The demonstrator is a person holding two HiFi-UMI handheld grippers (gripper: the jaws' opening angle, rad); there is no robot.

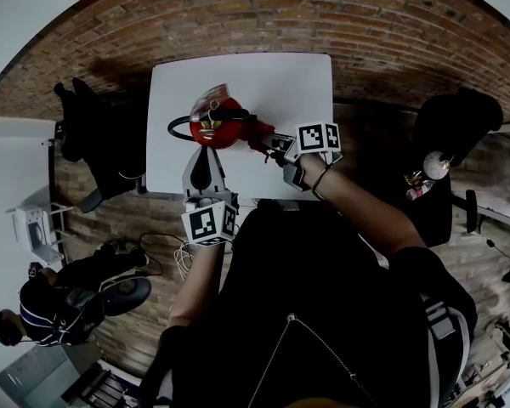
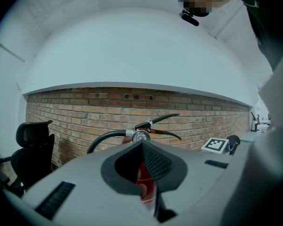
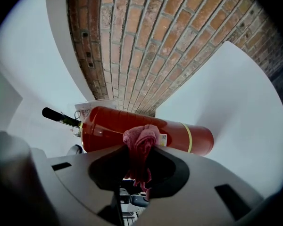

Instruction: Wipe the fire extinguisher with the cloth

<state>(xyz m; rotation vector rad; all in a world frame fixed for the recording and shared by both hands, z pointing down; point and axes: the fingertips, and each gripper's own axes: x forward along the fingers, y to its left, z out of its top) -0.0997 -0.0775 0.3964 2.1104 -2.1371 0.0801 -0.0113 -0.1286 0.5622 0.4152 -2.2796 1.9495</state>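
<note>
Pink cloth (image 3: 140, 139) is pinched between the closed jaws of the right gripper (image 3: 142, 160) and held against the red fire extinguisher (image 3: 108, 128), which stands on the white table (image 1: 297, 83). Left gripper (image 2: 141, 149) jaws are closed together on nothing, just before the cylinder. Wiping is judged in hand; a steady stroke along the body is called for.

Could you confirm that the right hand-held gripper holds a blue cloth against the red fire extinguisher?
Not quite: the cloth is pink, not blue, as the right gripper view shows; the right hand-held gripper does hold it against the red fire extinguisher.
</note>
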